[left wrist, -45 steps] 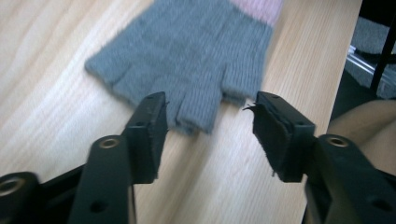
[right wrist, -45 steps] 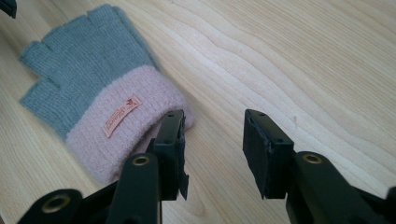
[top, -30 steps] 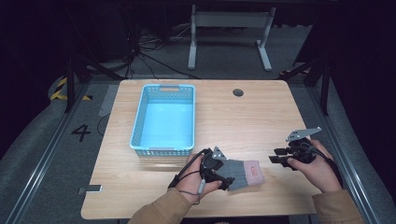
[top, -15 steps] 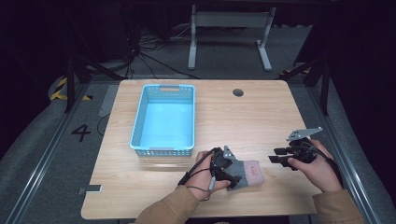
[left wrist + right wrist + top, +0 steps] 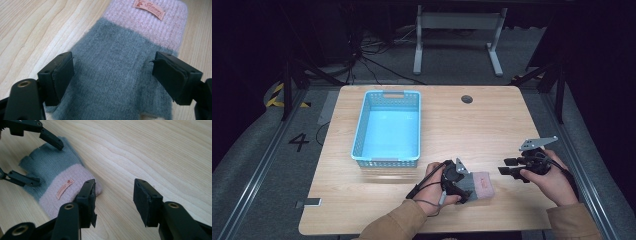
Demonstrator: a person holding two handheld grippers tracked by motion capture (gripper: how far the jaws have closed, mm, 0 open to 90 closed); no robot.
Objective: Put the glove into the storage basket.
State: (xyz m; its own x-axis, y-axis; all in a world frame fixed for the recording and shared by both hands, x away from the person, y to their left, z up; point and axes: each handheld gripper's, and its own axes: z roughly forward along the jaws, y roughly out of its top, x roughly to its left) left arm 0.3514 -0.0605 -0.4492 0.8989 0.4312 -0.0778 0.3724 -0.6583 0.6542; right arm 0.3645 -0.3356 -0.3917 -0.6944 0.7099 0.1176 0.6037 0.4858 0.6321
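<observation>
now the soft grey knitted glove with a pink cuff [image 5: 479, 185] lies flat on the light wooden table [image 5: 512, 120], near the front edge, between the two hands. from high up the glove is small and partly hidden under the left gripper [image 5: 462, 186]. the left gripper view shows much more: the fuzzy grey wool [image 5: 112, 82], the ribbed pink cuff and a little orange label [image 5: 149, 8] with writing on it. its two black jaws have just been opening and stand wide, one at each side of the glove, not pinching it. the right gripper view shows the right gripper [image 5: 115, 200] open too, jaws just been opening, with bare wood between them and the cuff just beside one jaw. the high view also shows a light blue plastic basket [image 5: 387, 127], well apart from the glove.
</observation>
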